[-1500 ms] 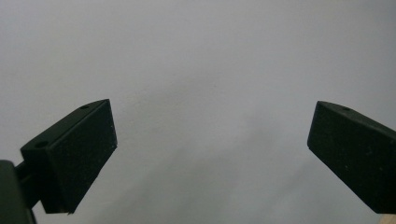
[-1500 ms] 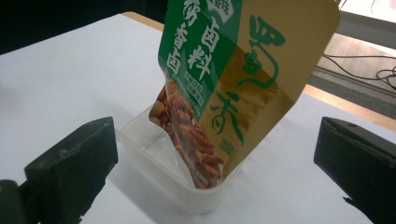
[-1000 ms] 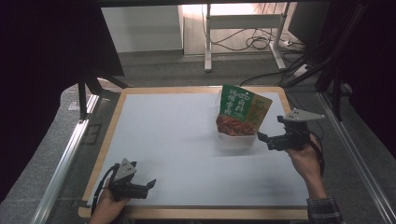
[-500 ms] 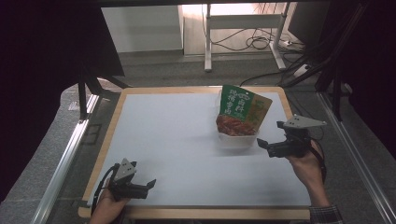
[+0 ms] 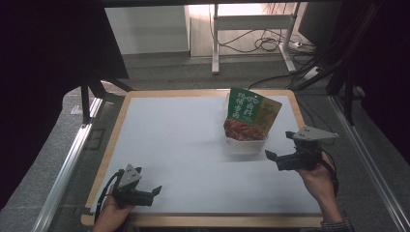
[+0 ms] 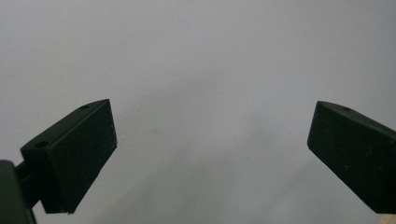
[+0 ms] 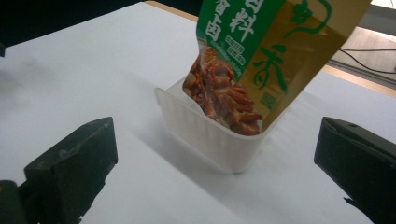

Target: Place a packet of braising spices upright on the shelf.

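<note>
A green and gold snack pouch (image 5: pixel 249 116) (image 7: pixel 252 56) with red food printed on it stands tilted in a clear plastic tub (image 5: pixel 245 144) (image 7: pixel 210 135) on the white table top (image 5: pixel 183 145). My right gripper (image 5: pixel 279 149) (image 7: pixel 215 154) is open, just right of the tub, its jaws pointing at it with nothing between them. My left gripper (image 5: pixel 150 189) (image 6: pixel 210 140) is open near the table's front left corner, over bare white surface, far from the tub.
The table has a wooden rim (image 5: pixel 113 145). A metal rail (image 5: pixel 67 164) runs along the left side. Beyond the far edge stand desk legs (image 5: pixel 215 43) and floor cables (image 5: pixel 266 43).
My right gripper has drawn back toward the front edge and slightly right, away from the tub. The left gripper has stayed put.
</note>
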`<state>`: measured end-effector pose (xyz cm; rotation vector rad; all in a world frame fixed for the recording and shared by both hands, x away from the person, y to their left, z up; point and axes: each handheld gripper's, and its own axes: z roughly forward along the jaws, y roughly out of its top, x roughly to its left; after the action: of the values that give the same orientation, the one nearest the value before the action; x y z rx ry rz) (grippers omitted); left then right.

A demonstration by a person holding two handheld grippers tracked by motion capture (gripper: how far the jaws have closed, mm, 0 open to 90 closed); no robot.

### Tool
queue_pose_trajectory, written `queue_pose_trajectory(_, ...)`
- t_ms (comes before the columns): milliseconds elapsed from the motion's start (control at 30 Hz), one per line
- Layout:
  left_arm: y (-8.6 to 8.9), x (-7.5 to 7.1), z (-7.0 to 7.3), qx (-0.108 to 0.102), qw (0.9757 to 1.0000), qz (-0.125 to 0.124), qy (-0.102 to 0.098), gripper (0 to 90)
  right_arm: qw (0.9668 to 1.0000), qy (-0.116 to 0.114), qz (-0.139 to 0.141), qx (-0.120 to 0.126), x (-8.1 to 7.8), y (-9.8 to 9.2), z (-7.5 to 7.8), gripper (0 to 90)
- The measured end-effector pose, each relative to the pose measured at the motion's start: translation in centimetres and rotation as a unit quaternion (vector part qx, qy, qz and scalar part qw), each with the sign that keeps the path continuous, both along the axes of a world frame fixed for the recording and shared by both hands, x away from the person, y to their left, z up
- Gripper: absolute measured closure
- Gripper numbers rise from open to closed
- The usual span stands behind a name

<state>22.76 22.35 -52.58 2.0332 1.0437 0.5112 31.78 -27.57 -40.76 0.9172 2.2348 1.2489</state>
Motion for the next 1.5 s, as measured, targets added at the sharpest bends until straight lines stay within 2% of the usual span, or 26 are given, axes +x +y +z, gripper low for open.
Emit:
queue_pose_trajectory(767,0.0,0.0,0.0,0.001,1.0000,-0.001,0.001,1.4,0.9997,0.001,0.025,0.009,-2.8,1.2,-0.8,0.0)
queue_pose_trajectory(1000,0.0,0.0,0.0,0.001,1.0000,-0.001,0.001,1.4,0.9995,-0.007,0.029,0.007,-3.6,1.6,-1.3,0.0)
queue_pose_trajectory(1500,0.0,0.0,0.0,0.003,1.0000,-0.002,0.001,1.4,0.9991,0.007,0.041,0.006,-4.8,1.7,-2.9,0.0)
